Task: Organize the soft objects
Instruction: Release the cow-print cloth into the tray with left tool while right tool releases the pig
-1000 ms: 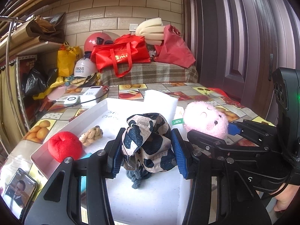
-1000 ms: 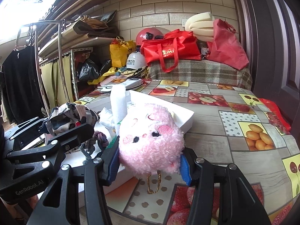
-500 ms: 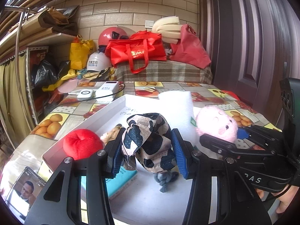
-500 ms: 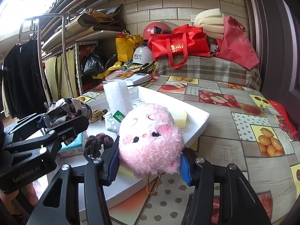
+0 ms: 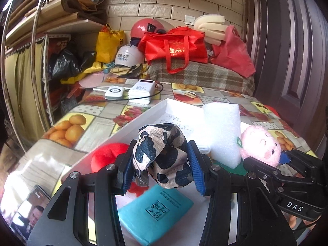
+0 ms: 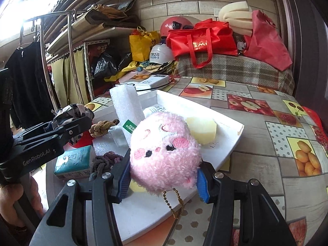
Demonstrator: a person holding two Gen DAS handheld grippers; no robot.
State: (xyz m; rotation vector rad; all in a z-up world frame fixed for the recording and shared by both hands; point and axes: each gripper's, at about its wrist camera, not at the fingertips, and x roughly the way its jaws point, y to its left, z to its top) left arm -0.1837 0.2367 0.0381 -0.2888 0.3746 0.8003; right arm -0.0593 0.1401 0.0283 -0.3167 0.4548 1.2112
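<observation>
Camouflage cloth (image 5: 162, 155) is clamped in the left hand-held gripper (image 5: 162, 170) above the white tray (image 5: 143, 121); the right hand-held gripper (image 6: 164, 177) squeezes a pink plush (image 6: 164, 153) over that tray's near edge.

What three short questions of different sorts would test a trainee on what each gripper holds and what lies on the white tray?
1. True or false: the left gripper is shut on a patterned cloth.
2. What does the right gripper hold? A) red ball B) pink plush toy C) teal packet
3. Fill in: the white foam block stands upright on the white ____.

Key: 1 true; 2 B; 3 tray.
</observation>
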